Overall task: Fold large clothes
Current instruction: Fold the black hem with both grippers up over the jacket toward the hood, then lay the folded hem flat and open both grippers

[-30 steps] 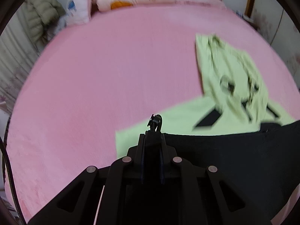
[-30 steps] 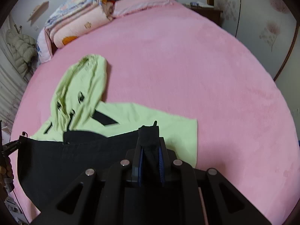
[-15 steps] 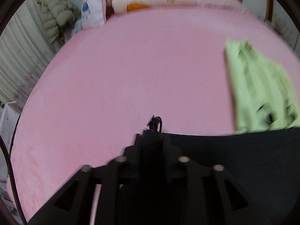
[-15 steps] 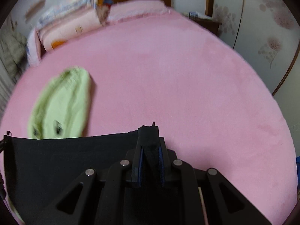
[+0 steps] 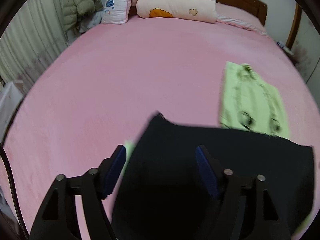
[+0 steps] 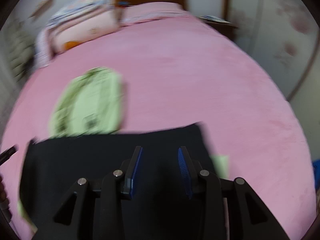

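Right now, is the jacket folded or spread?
Folded: the black part lies over the green body, hood sticking out. Both tongs are open.

My left gripper has its jaws spread wide over the black fabric, gripping nothing. The light green hood pokes out at 2 o'clock on the pink bed. Folded quilts sit at 12, puffer jacket at 11.

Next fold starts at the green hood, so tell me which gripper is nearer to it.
Too close to call. From the left gripper the green hood lies ahead to the right; from the right gripper it lies ahead to the left. Both are open over the black fabric.
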The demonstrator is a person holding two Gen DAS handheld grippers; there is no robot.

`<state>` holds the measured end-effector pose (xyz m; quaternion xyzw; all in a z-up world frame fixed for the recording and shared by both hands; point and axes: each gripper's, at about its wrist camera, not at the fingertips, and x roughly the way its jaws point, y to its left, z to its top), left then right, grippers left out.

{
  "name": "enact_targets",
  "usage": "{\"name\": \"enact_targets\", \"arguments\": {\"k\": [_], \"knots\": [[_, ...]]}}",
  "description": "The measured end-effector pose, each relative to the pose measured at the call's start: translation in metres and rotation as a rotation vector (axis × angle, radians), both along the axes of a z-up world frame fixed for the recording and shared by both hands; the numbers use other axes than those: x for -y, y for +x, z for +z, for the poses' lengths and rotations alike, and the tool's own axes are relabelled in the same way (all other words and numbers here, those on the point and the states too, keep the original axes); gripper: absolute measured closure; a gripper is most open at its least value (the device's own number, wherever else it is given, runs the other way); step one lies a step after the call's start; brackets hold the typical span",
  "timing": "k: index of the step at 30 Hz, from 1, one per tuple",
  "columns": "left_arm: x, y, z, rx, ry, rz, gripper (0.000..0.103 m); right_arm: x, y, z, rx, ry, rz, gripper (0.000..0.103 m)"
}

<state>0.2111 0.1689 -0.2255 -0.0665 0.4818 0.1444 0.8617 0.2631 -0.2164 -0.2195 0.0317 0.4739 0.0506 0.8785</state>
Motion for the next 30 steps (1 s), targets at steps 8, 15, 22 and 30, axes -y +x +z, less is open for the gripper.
{"name": "enact_targets", "arguments": {"k": [8, 15, 22, 30], "knots": [[0.07, -0.066, -0.035, -0.045, -0.035, -0.013, 0.031, -0.112, -0.074, -0.031, -0.035, 0.107, 0.235, 0.067], [0.034, -0.077, -0.103, -0.152, 0.08, 0.056, 0.029, -0.072, -0.084, -0.102, -0.125, -0.096, 0.164, 0.067], [-0.011, -0.102, -0.11, -0.13, 0.148, 0.146, 0.012, 0.072, -0.109, -0.102, -0.107, -0.257, -0.122, 0.069], [-0.002, -0.108, -0.116, -0.111, 0.151, 0.179, 0.009, 0.079, -0.117, -0.111, -0.111, -0.302, -0.12, 0.082]]}}
